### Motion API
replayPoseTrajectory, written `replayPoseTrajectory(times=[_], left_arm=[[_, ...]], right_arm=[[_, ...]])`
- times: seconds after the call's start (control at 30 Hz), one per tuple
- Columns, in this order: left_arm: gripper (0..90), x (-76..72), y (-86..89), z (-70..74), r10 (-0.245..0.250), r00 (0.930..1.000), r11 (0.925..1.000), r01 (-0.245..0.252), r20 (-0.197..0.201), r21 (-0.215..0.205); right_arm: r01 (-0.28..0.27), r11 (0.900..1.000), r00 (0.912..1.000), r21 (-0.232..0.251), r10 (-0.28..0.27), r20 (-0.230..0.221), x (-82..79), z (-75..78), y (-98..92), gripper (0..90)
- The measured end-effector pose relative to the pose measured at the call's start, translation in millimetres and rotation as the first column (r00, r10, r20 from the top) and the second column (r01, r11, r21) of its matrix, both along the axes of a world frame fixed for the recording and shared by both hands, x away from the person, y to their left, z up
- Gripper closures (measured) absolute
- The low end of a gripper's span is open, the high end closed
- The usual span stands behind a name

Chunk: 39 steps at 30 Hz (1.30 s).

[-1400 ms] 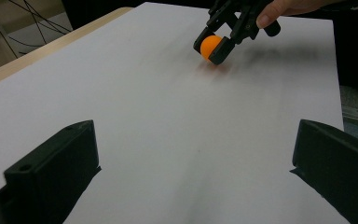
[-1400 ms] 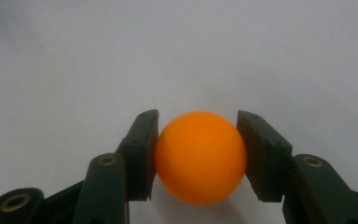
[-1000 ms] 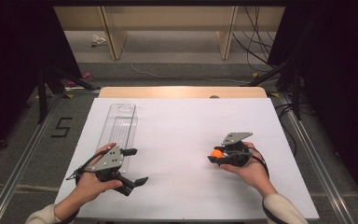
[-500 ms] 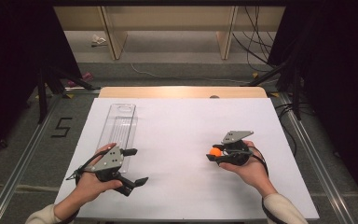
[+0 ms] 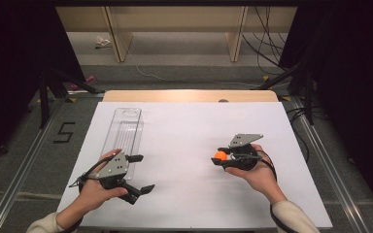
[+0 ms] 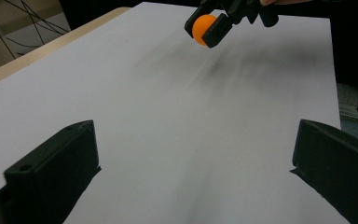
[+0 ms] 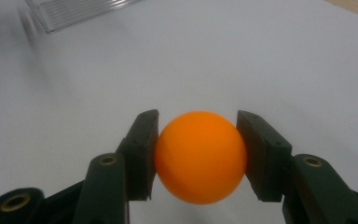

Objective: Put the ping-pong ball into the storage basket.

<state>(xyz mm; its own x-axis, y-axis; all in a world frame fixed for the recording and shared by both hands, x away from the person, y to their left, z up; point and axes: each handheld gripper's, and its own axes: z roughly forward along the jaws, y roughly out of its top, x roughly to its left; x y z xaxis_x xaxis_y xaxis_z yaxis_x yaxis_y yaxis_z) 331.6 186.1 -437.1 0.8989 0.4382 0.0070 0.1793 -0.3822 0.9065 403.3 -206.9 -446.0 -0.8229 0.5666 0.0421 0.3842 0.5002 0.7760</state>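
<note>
holding orange ball [image 7: 200, 156] clamped in our right gripper [image 5: 220, 156], ready for clear tray [image 5: 124, 133]; our left gripper [image 5: 142, 173] waits wide open beside tray.

The ball [image 7: 200, 156] is plain orange, without markings. The right gripper [image 5: 220, 158] clamping it has black jaws and a grey top plate. The left gripper [image 5: 141, 174] is coloured the same. The table sheet [image 5: 189, 136] is plain white; its far edge strip [image 5: 189, 95] is light wood. The tray [image 5: 124, 133] on the sheet is clear, with ribbed lines.
</note>
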Motion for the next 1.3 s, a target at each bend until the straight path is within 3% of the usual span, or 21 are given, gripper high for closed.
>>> replayPoseTrajectory(times=[1.3], left_arm=[[0.0,-0.2,0.0,0.3,-0.004,1.0000,1.0000,0.004,0.000,0.000]], right_arm=[[-0.054,0.998,0.9983,0.041,0.053,0.026,10.7,9.7,37.0,51.4]])
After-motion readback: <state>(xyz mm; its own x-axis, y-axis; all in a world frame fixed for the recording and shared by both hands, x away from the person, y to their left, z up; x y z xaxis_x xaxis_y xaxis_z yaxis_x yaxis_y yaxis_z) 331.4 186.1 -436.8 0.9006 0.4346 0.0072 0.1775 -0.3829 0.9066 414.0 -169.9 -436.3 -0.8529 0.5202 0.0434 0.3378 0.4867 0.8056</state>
